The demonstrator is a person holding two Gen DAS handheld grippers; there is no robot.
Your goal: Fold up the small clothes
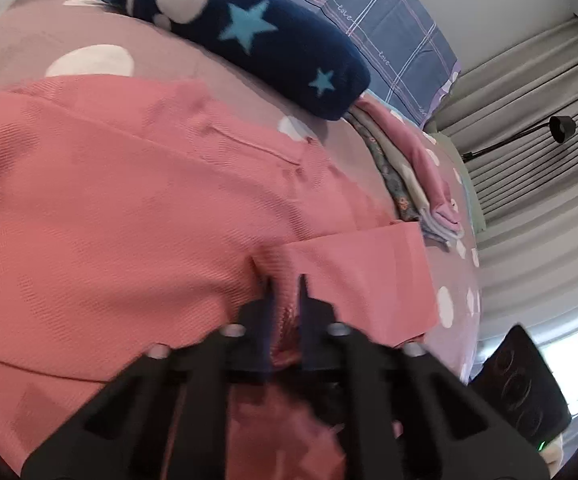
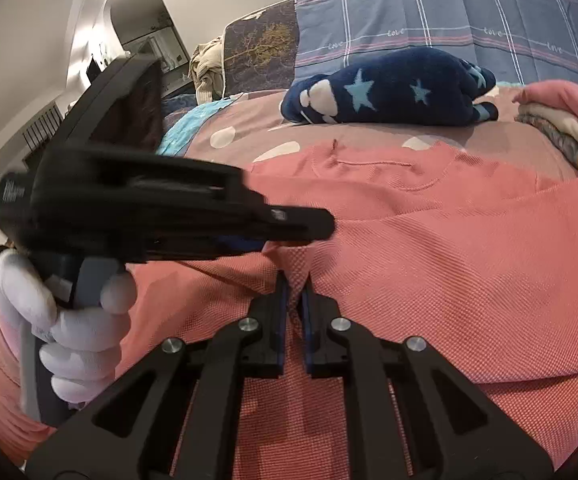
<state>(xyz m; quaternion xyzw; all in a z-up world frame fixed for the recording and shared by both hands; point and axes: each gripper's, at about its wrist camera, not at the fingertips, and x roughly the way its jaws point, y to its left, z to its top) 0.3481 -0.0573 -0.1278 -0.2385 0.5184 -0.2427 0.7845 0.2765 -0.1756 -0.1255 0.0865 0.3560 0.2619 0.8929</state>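
One bed cover (image 2: 329,136), mauve with white dots, spread beyond both claws. One coral-pink knit garment (image 2: 469,264), laid flat on it, directly under and ahead of them. One navy star-print fleece bundle (image 2: 393,88), far ahead. One stack of folded clothes (image 2: 561,128), ahead to the right. Left gripper (image 1: 285,280), held by a white-gloved hand (image 2: 69,320), pinching a pink fold. Right gripper (image 2: 295,284), likewise pinching pink cloth.

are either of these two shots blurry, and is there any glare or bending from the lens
Left wrist view: soft motion blur on the pink garment, window blown out white, curtain lines bowed. Right wrist view: pink weave crisp; only the left hand-held gripper smears; bed edges curve.
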